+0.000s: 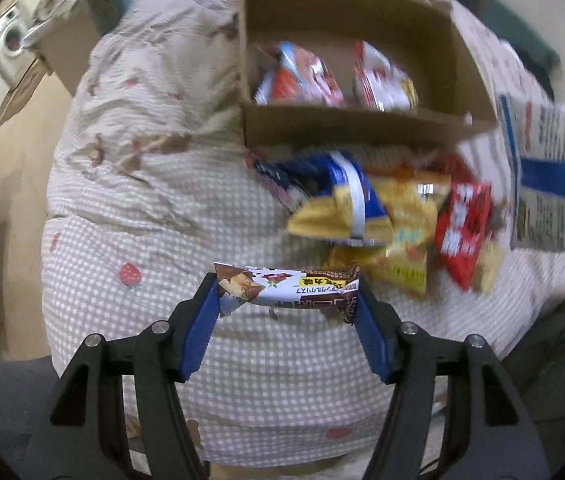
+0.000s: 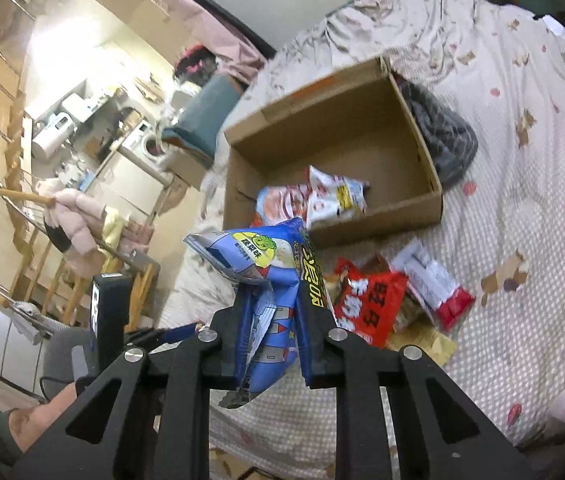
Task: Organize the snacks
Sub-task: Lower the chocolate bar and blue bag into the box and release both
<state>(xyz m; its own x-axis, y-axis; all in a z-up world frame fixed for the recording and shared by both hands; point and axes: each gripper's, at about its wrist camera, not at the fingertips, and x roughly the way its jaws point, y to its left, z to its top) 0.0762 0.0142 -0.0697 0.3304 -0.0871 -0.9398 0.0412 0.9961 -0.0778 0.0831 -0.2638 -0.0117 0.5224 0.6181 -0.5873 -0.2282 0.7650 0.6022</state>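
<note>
Two packs (image 1: 334, 76) already lie in the box (image 1: 362, 128); a pile (image 1: 402, 224) waits on the bed (image 1: 142, 200) beside it. The left gripper (image 1: 287, 300) clamps a chocolate bar (image 1: 287, 286), the right gripper (image 2: 278, 312) pinches a blue bag (image 2: 266, 280).

Brown-and-white snack bar (image 1: 286, 286): wrapper intact, lying crosswise, lifted clear of the checked quilt (image 1: 130, 208). Blue snack bag (image 2: 266, 280): crumpled, upright, raised above the quilt. Cardboard box (image 1: 362, 128): open-topped, resting on the quilt, containing two red-and-white packets (image 1: 302, 76) side by side against its near wall. Loose pile of yellow, blue and red packets (image 1: 402, 220) lies just outside that wall.
</note>
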